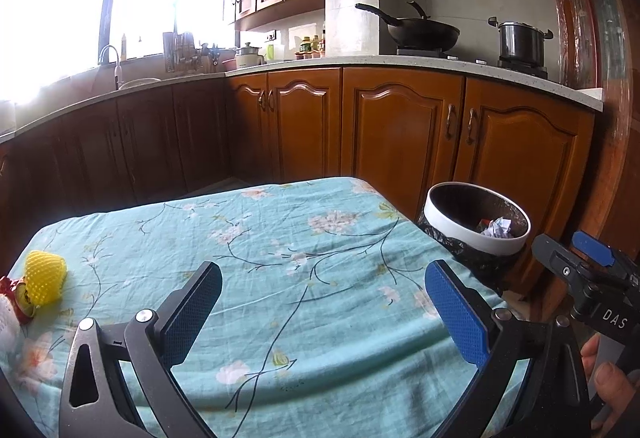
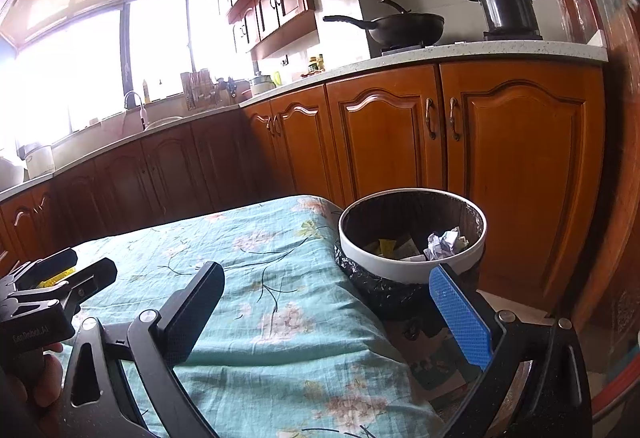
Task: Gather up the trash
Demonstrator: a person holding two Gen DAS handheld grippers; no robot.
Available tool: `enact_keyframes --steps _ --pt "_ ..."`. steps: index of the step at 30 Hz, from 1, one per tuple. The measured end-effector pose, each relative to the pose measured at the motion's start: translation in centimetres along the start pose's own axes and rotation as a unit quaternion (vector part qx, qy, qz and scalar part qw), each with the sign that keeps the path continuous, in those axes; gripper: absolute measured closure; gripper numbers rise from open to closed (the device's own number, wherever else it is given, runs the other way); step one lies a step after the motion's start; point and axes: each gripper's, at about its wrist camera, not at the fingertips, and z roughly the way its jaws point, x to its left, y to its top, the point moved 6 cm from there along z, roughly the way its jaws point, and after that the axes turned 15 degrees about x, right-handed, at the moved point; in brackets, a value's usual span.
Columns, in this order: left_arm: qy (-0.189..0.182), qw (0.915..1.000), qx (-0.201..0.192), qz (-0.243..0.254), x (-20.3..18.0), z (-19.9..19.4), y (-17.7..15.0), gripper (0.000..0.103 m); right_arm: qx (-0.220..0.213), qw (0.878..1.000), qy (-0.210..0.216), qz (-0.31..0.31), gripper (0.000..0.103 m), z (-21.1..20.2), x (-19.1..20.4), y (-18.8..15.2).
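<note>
1. Yellow foam-net fruit sleeve (image 1: 45, 277): lies at the left edge of the teal floral tablecloth (image 1: 280, 258), long axis about upright in view.
2. Left gripper (image 1: 324, 314): level above the cloth, jaws wide, empty.
3. Right gripper (image 2: 328, 314): jaws wide, empty, near the white-rimmed round bin (image 2: 412, 266).

A black wok (image 1: 424, 27) and a steel pot (image 1: 520, 41) are sitting on the counter (image 1: 360, 61), far ahead of the tool.

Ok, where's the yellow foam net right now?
In the left wrist view, the yellow foam net lies at the table's far left edge, beside a red wrapper.
</note>
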Motion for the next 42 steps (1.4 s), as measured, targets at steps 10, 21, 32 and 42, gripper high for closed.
enact_keyframes --steps 10,21,32,42 --pt "-0.003 1.0000 -0.004 0.006 0.50 0.24 0.06 0.001 0.000 1.000 0.003 0.001 0.000 0.02 -0.02 -0.02" --pt "-0.005 0.9998 -0.011 0.013 0.44 0.14 0.09 0.001 -0.001 1.000 0.008 0.002 0.000 -0.20 -0.13 0.19" --pt "-0.009 0.9997 -0.014 0.018 0.43 0.17 -0.06 0.001 -0.003 1.000 0.014 0.005 0.000 -0.45 -0.14 0.46" --pt "-0.012 0.9997 -0.014 0.016 0.49 0.18 0.07 0.001 -0.004 1.000 0.016 0.005 0.000 -0.67 -0.09 0.55"
